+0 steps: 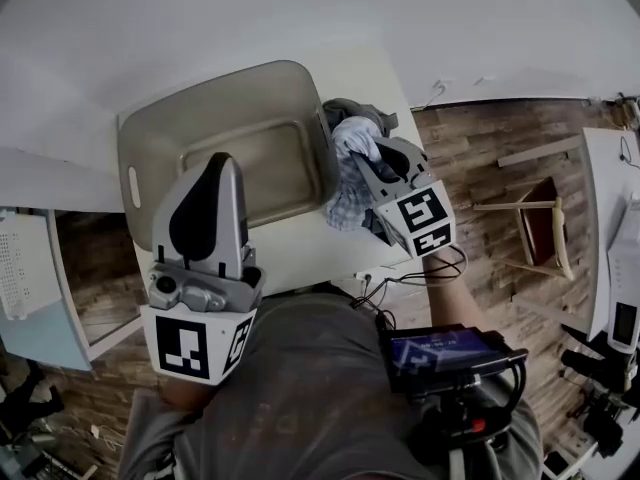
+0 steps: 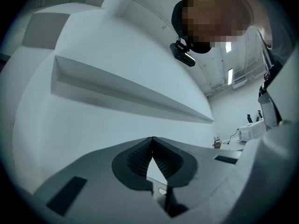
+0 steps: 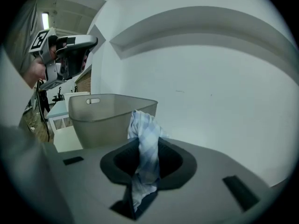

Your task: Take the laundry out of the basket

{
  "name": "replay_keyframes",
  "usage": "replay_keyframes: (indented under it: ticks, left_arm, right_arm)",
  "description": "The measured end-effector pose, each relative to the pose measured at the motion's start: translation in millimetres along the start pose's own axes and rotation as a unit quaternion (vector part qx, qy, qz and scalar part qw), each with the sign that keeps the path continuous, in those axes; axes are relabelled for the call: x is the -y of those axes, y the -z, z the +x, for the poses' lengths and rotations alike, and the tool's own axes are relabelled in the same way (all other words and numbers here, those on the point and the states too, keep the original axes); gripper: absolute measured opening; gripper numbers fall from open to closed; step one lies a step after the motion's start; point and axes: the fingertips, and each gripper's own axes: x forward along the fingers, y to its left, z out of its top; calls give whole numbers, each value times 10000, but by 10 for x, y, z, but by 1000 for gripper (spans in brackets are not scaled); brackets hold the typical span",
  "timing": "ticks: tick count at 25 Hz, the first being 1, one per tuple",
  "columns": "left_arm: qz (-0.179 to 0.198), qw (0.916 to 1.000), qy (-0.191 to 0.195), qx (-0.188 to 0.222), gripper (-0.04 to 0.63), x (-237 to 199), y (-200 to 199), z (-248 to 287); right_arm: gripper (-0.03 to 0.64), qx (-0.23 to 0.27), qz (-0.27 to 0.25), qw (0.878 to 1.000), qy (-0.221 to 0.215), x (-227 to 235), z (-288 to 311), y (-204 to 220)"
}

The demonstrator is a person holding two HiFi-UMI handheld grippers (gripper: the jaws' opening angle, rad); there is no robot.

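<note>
We look down on the white table [image 1: 300,253]; its near edge is hidden by the person's grey shirt [image 1: 320,388], and its left side is cut off by the raised left gripper.

On the table stands the beige basket [image 1: 250,93]. We see its far and right walls and most of its floor. Its near left corner is covered by the left gripper [image 1: 222,160]. From the right gripper view only the basket's outer wall and rim show, not its inside.

The left gripper is held high in front of the camera. Its own view shows the jaw tips pressed together with nothing between them.

The right gripper [image 1: 362,128] is just outside the basket's right rim, over the table, with its jaws clamped on the checked cloth [image 3: 142,125]. The cloth's top bunches up past the jaw tips. Its lower end hangs behind the gripper body, and we cannot tell whether it touches the table.
</note>
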Motion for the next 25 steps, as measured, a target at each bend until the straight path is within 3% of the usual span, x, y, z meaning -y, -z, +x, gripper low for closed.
replay_keyframes:
  ticks: [6,15,21,25]
  left_arm:
    - [93,9999,-69,-126,8,-101,34,-50]
    - [104,9998,-142,-7,8,-124,-22,-235]
    - [20,9998,-115,184,8,-193,-73,-228]
    - [-14,9996,-178,200,8,-243,-97,-258]
  right_arm:
    - [99,-74,38,10000,-8,-11,230,118]
    - [161,149,74,9999,12,-36,59,-66]
    - [160,931,63,9956,118,-2,-210,-755]
    - [137,1757,74,9844,115,-138,-438,-1364]
